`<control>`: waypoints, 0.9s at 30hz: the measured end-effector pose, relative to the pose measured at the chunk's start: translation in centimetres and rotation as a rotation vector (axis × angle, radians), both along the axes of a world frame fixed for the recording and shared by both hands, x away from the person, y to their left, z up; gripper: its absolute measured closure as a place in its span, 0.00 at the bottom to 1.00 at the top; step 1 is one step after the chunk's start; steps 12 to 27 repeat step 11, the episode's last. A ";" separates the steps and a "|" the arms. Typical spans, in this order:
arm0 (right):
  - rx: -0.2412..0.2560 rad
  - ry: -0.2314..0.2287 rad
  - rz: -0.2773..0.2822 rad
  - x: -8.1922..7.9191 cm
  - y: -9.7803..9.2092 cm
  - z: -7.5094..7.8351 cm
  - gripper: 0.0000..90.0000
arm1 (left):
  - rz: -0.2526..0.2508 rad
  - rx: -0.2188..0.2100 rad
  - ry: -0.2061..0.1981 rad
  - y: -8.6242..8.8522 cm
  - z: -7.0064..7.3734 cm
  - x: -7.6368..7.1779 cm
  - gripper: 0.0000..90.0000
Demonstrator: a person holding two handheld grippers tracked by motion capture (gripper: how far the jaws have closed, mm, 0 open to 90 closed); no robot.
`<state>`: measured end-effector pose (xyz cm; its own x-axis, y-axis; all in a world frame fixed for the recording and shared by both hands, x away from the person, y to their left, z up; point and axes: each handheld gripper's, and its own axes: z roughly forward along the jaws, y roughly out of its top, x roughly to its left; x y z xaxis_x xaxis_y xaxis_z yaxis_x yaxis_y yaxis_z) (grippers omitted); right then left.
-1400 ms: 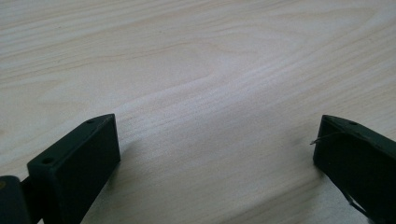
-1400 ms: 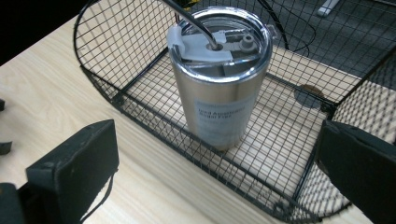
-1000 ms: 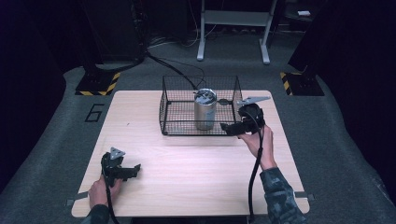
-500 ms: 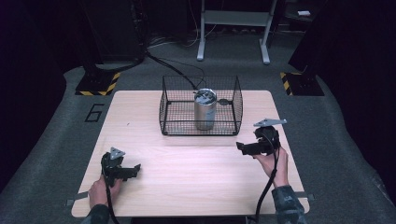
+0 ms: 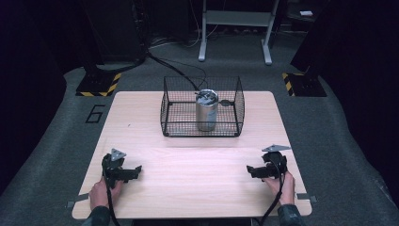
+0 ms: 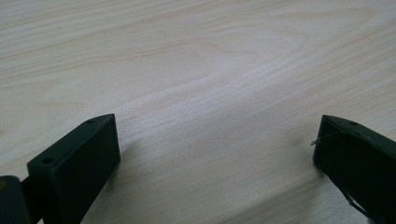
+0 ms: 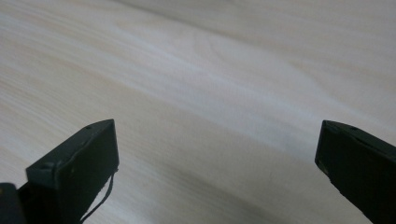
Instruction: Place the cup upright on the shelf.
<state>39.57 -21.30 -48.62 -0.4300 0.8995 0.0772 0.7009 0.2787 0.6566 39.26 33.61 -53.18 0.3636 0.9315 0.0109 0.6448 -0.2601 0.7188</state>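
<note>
Meanwhile, a metal can (image 5: 207, 110) stands upright inside a black wire basket (image 5: 174, 109) at the far middle of the pale wooden tabletop (image 5: 197, 179), where its walls would keep it from rolling off. Well apart from it, the left gripper (image 5: 133, 171) rests at the near left and the right gripper (image 5: 252, 170) at the near right, each held low in a hand. Both point inward across bare wood with fingers (image 6: 74, 163) spread wide and empty, apparently parked clear of the basket now that the can sits in place.
</note>
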 end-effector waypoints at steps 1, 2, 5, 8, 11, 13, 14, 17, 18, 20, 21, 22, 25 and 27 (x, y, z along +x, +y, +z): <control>-0.011 0.017 -0.022 -0.5 -0.6 -1.7 0.00 | 0.000 0.000 0.000 0.0 0.0 0.0 0.00; -0.014 0.015 -0.018 -0.6 -0.8 -2.1 0.00 | 0.000 -0.001 0.000 0.0 0.0 0.0 0.00; -0.021 0.015 -0.034 -1.0 -1.2 -3.3 0.00 | 0.000 0.000 0.000 0.0 0.0 0.0 0.00; -0.034 -0.032 -0.051 -1.5 -1.4 -3.8 0.00 | 0.000 0.000 0.000 0.0 0.0 0.0 0.00; -0.043 -0.076 -0.049 -1.8 -1.6 -4.1 0.00 | 0.000 0.000 0.000 0.0 0.0 0.0 0.00; -0.043 -0.076 -0.049 -1.8 -1.6 -4.1 0.00 | 0.000 0.000 0.000 0.0 0.0 0.0 0.00; -0.043 -0.076 -0.049 -1.8 -1.6 -4.1 0.00 | 0.000 0.000 0.000 0.0 0.0 0.0 0.00; -0.043 -0.076 -0.049 -1.8 -1.6 -4.1 0.00 | 0.000 0.000 0.000 0.0 0.0 0.0 0.00; -0.043 -0.076 -0.049 -1.8 -1.6 -4.1 0.00 | 0.000 0.000 0.000 0.0 0.0 0.0 0.00; -0.043 -0.076 -0.049 -1.8 -1.6 -4.1 0.00 | 0.000 0.000 0.000 0.0 0.0 0.0 0.00; -0.043 -0.076 -0.049 -1.8 -1.6 -4.1 0.00 | 0.000 0.000 0.000 0.0 0.0 0.0 0.00; -0.043 -0.076 -0.049 -1.8 -1.6 -4.1 0.00 | 0.000 0.000 0.000 0.0 0.0 0.0 0.00; -0.043 -0.076 -0.049 -1.8 -1.6 -4.1 0.00 | 0.000 0.000 0.000 0.0 0.0 0.0 0.00; -0.043 -0.076 -0.049 -1.8 -1.6 -4.1 0.00 | 0.000 0.000 0.000 0.0 0.0 0.0 0.00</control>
